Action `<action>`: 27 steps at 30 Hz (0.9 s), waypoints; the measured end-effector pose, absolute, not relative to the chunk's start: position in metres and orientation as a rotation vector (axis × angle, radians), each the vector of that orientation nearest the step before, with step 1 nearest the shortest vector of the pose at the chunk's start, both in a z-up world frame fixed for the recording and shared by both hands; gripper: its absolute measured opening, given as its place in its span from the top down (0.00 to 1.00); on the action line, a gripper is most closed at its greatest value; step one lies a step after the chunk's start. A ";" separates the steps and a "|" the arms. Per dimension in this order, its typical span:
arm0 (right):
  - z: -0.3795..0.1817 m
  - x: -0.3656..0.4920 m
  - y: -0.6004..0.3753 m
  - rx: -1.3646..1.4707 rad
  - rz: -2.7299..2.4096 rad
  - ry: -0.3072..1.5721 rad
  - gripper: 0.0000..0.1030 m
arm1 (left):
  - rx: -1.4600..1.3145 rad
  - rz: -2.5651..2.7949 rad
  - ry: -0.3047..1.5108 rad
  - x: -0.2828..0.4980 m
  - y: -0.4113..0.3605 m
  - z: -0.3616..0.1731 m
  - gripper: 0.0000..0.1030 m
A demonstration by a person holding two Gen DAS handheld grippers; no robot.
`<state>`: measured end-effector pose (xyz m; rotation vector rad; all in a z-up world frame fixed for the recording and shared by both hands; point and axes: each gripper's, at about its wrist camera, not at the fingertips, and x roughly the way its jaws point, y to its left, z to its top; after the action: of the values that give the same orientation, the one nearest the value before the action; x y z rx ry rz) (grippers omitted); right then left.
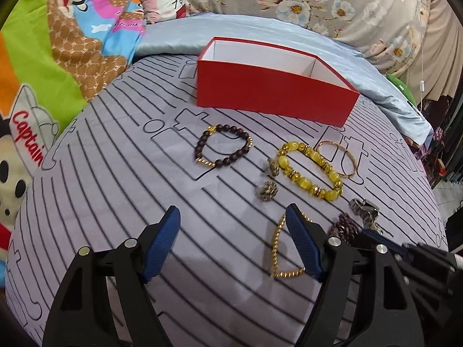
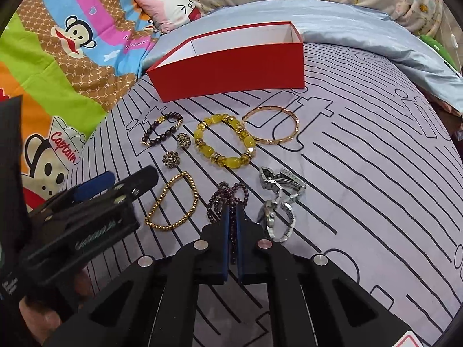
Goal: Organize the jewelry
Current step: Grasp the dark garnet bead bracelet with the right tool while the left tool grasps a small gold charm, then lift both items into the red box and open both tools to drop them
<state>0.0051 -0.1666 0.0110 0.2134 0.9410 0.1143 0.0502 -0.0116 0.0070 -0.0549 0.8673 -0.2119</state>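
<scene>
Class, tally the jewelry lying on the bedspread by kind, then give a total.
Beaded bracelets: 4 (dark brown, yellow, gold, purple)
Bangle: 1
Flower brooches: 2
Silver watches: 2
Total: 9

Gold bead bracelet (image 1: 285,256) partly hidden behind left gripper's right finger (image 1: 302,243). Purple bead strand (image 2: 228,202) disappears between right gripper's fingers. Red box (image 2: 231,66) floor unseen.

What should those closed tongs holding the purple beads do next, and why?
Probably lift and carry them toward the red box. The right tongs are shut on the purple bead string, the box stands open with nothing visible inside, and every other piece lies on the bedspread.
</scene>
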 end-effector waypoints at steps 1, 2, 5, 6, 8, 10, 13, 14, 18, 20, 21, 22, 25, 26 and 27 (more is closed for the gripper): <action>0.011 0.004 -0.168 0.218 0.115 0.942 0.96 | -0.053 -0.218 0.873 0.054 -0.014 0.006 0.34; 0.011 0.003 -0.169 0.223 0.117 0.944 0.96 | -0.052 -0.223 0.879 0.057 -0.017 0.005 0.37; 0.010 0.001 -0.173 0.236 0.126 0.949 0.96 | -0.050 -0.231 0.898 0.066 -0.023 -0.001 0.44; 0.010 0.000 -0.174 0.242 0.129 0.949 0.96 | -0.046 -0.229 0.895 0.067 -0.024 -0.001 0.45; 0.009 0.000 -0.175 0.257 0.133 0.952 0.96 | -0.037 -0.231 0.889 0.068 -0.027 -0.001 0.47; 0.009 0.000 -0.177 0.274 0.138 0.953 0.96 | -0.029 -0.235 0.887 0.070 -0.030 0.000 0.48; 0.009 0.001 -0.177 0.277 0.144 0.953 0.96 | -0.012 -0.236 0.883 0.071 -0.035 -0.001 0.53; 0.009 0.001 -0.176 0.276 0.145 0.953 0.96 | -0.006 -0.236 0.881 0.071 -0.037 -0.001 0.56; 0.009 0.002 -0.177 0.278 0.148 0.953 0.96 | 0.017 -0.241 0.877 0.071 -0.041 -0.001 0.71; 0.009 0.002 -0.177 0.283 0.150 0.953 0.96 | 0.017 -0.250 0.876 0.070 -0.042 -0.001 0.78; 0.009 0.002 -0.177 0.284 0.151 0.953 0.96 | 0.019 -0.252 0.877 0.069 -0.042 -0.001 0.82; 0.010 0.001 -0.177 0.284 0.151 0.953 0.96 | 0.019 -0.254 0.877 0.069 -0.042 -0.001 0.82; 0.010 0.001 -0.178 0.285 0.151 0.952 0.96 | 0.014 -0.259 0.880 0.067 -0.041 -0.001 0.82; 0.011 0.000 -0.178 0.286 0.151 0.951 0.96 | 0.010 -0.261 0.882 0.067 -0.040 -0.001 0.82; 0.011 -0.002 -0.178 0.287 0.151 0.949 0.96 | 0.006 -0.264 0.884 0.066 -0.039 0.000 0.82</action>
<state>-0.0017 -0.1784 0.0112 0.2872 0.9487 0.1505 0.0656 -0.0395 -0.0001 0.0060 0.8841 -0.2643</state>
